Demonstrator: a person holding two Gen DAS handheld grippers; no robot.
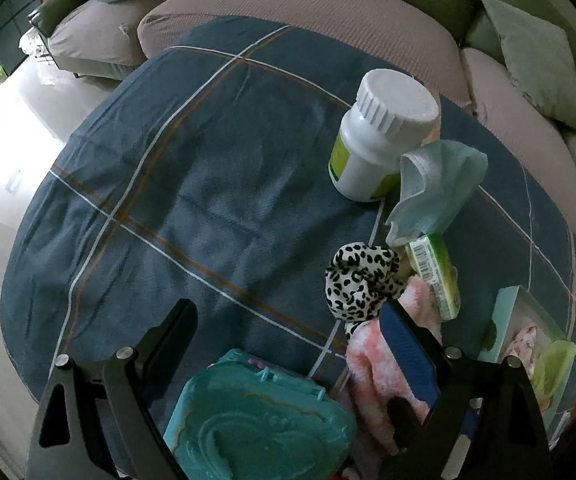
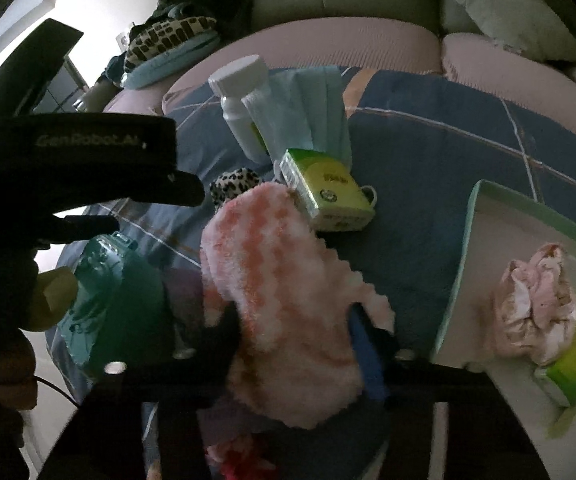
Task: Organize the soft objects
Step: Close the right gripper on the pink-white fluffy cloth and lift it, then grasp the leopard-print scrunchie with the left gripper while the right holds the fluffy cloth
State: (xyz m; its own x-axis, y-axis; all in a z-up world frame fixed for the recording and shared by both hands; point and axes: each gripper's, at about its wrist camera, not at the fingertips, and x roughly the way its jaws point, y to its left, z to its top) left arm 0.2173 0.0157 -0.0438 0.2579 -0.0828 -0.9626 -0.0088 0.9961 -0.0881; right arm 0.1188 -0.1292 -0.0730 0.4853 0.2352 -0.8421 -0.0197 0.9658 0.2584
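Note:
A fluffy pink-and-white sock [image 2: 284, 300] lies between the fingers of my right gripper [image 2: 295, 324], which is shut on it; it also shows in the left wrist view [image 1: 371, 364]. A leopard-print scrunchie [image 1: 361, 280] lies just past it, also in the right wrist view [image 2: 234, 188]. A blue face mask [image 1: 435, 188] leans on a white bottle [image 1: 379, 136]. My left gripper [image 1: 288, 340] is open over a teal case [image 1: 256, 420], holding nothing. A tray [image 2: 483, 240] at the right holds a pink cloth [image 2: 535, 300].
A green tissue pack [image 2: 327, 192] lies on the blue checked cloth [image 1: 168, 200]. The tray also holds a green pack [image 2: 571, 360]. A sofa with cushions [image 1: 535, 60] runs behind. The left gripper's body [image 2: 68, 160] fills the left of the right wrist view.

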